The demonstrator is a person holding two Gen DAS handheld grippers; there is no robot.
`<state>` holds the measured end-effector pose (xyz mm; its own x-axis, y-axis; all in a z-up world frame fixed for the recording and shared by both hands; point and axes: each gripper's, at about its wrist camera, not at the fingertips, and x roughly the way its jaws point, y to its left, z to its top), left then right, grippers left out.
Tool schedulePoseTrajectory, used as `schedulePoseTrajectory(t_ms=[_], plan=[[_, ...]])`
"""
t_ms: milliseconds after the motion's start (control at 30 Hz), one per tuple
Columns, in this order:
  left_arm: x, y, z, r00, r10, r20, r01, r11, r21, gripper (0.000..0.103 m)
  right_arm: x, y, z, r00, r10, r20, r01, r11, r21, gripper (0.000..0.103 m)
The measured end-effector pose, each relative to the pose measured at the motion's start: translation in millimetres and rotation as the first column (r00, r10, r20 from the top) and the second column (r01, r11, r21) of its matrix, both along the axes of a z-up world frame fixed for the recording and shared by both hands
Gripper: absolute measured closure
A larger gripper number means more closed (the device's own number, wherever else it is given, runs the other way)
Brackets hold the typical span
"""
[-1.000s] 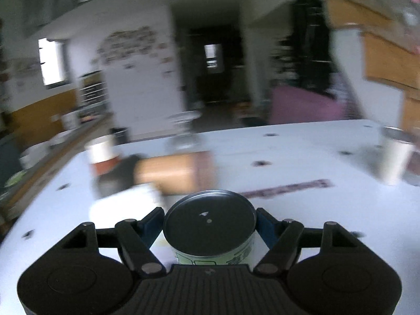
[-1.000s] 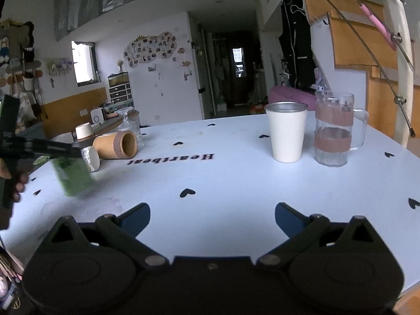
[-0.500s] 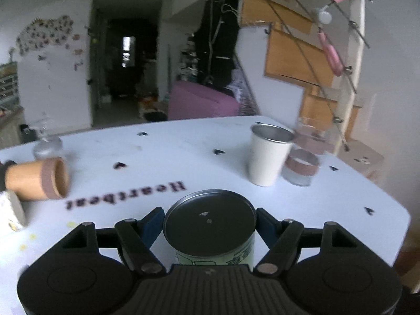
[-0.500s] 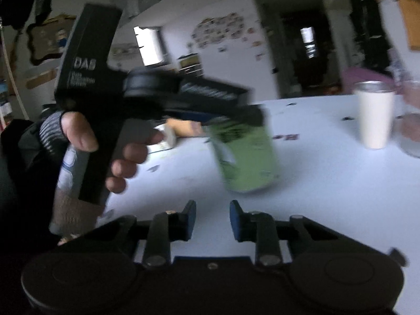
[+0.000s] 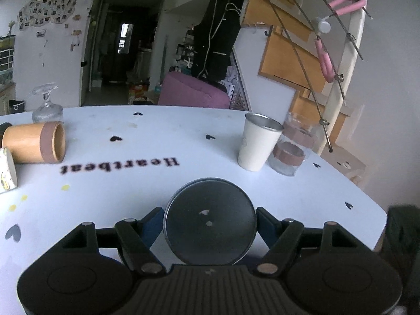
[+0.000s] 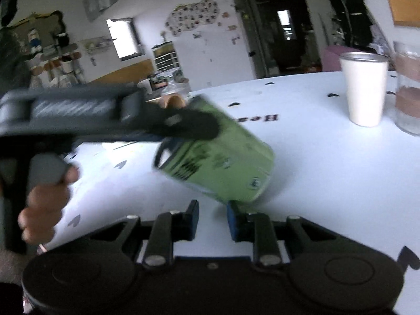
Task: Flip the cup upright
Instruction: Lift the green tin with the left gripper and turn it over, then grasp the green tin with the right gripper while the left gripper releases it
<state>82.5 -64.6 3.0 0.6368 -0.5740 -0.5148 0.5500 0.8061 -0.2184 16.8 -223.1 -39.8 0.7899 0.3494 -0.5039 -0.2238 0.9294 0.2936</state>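
My left gripper (image 5: 210,223) is shut on a green cup (image 6: 218,162). In the left wrist view I see only the cup's round dark base (image 5: 209,224) facing the camera. In the right wrist view the cup hangs tilted above the white table (image 6: 328,173), held by the left gripper's dark body (image 6: 168,123) and a hand. My right gripper (image 6: 212,219) sits just below and in front of the cup, its blue-padded fingers (image 6: 193,218) close together with a narrow gap and nothing between them.
A white metal-rimmed cup (image 5: 258,144) and a glass mug with brown bands (image 5: 294,147) stand upright at the table's right. A tan cylinder (image 5: 36,141) lies on its side at the left, near an upside-down stemmed glass (image 5: 47,105). The table edge (image 5: 367,210) curves nearby.
The left gripper has carried the green cup toward the table's right and tilted it more. The right gripper's fingers went from wide open to nearly closed and now sit under the cup.
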Motion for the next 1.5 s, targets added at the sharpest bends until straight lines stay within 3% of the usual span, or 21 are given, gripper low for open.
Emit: schedulePoseTrajectory(t_ms=[333,433,533,600,700,800,933,1067,1167,1267,1367,1500], plan=[[-23,12,-28,0.998,0.009,-0.058,-0.005,0.998,0.068,0.028,-8,-15,-4,0.994,-0.104,-0.027,0.104,0.994,-0.017,0.073],[-28,12,-31,0.999,0.012,-0.041,-0.009,0.997,0.075,0.028,-8,-24,-4,0.991,-0.129,-0.025,0.129,0.992,-0.007,0.07],[-29,11,-31,0.999,0.022,-0.034,-0.019,0.997,0.081,0.026,-10,-29,2,0.991,-0.136,-0.017,0.136,0.99,0.022,0.064],[-31,10,-32,0.999,0.034,-0.027,-0.032,0.995,0.096,0.011,-7,-33,8,0.99,-0.14,-0.015,0.141,0.989,0.047,0.052],[-38,10,-31,0.999,0.043,0.012,-0.044,0.993,0.107,0.007,-1,-39,21,0.989,-0.145,-0.026,0.147,0.986,0.085,0.039],[-48,13,-32,0.997,0.061,0.046,-0.066,0.991,0.112,0.002,16,-47,33,0.982,-0.158,-0.104,0.175,0.966,0.188,0.024],[-63,16,-36,0.992,0.083,0.091,-0.094,0.987,0.128,0.001,42,-50,34,0.961,-0.133,-0.243,0.208,0.927,0.312,0.022],[-74,19,-39,0.988,0.093,0.126,-0.11,0.984,0.139,0.001,72,-53,18,0.887,-0.099,-0.452,0.308,0.855,0.417,0.022],[-77,24,-41,0.987,0.103,0.124,-0.118,0.985,0.124,0.001,86,-50,9,0.834,-0.101,-0.543,0.38,0.818,0.431,0.021],[-76,30,-42,0.986,0.117,0.117,-0.131,0.984,0.122,0.001,98,-40,9,0.824,-0.091,-0.56,0.372,0.832,0.412,0.021],[-76,34,-42,0.985,0.125,0.122,-0.139,0.983,0.117,0.001,109,-27,9,0.814,-0.066,-0.577,0.33,0.87,0.366,0.02],[-77,36,-42,0.984,0.127,0.127,-0.141,0.984,0.112,0.001,119,-14,9,0.804,-0.059,-0.591,0.295,0.904,0.311,0.025]])
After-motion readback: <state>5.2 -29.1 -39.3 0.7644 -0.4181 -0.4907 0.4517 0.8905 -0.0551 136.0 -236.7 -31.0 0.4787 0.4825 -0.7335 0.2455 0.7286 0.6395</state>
